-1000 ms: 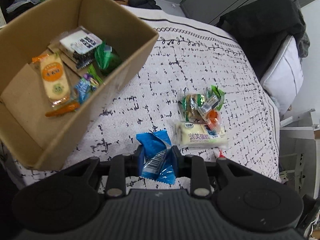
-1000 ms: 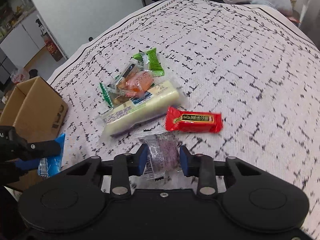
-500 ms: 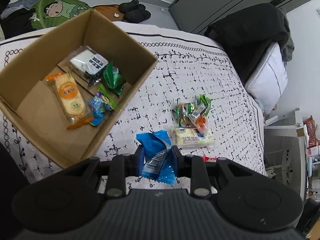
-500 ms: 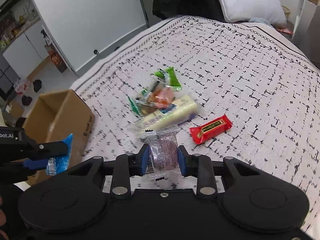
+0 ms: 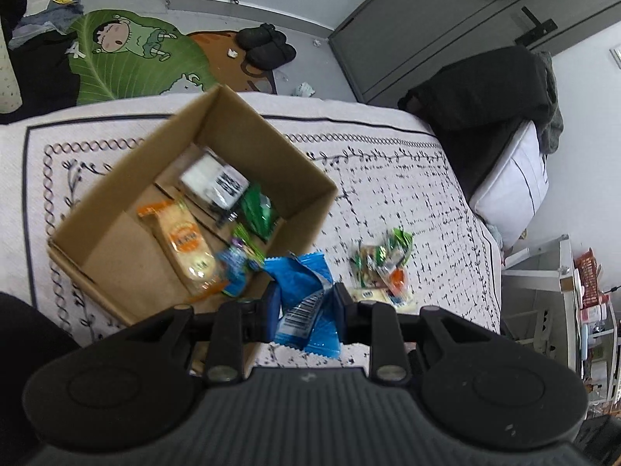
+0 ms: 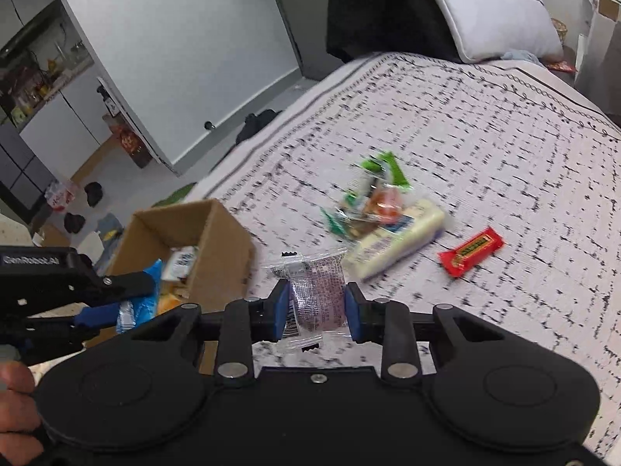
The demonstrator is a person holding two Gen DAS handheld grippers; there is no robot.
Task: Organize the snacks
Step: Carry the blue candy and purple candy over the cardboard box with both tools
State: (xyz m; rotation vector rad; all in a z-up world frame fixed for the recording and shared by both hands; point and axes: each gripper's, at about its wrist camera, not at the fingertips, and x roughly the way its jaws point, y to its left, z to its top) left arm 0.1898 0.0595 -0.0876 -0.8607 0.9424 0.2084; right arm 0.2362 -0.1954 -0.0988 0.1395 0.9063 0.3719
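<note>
My left gripper (image 5: 304, 305) is shut on a blue snack packet (image 5: 304, 299) and hangs above the near right corner of an open cardboard box (image 5: 310, 209). Inside the box lie an orange cracker pack (image 5: 182, 244), a white packet (image 5: 213, 182), a green packet (image 5: 256, 209) and a small blue one (image 5: 236, 268). My right gripper (image 6: 318, 308) is shut on a clear packet with a dark purple filling (image 6: 316, 299), held above the bedspread right of the box (image 6: 209, 248). The left gripper (image 6: 112, 299) with its blue packet shows at the left of the right wrist view.
A small heap of snacks (image 6: 372, 202) with a long pale bar (image 6: 392, 240) lies on the patterned bedspread (image 6: 485, 136), and a red bar (image 6: 471, 250) lies beside it. A pillow (image 6: 489, 11) and dark clothes sit at the bed's far end. A person's hand (image 6: 11, 407) grips the left tool.
Both grippers have risen and drawn back with their packets, so the bed looks farther off. The left one has shifted toward the box, whose near corner now lies under its blue packet.
</note>
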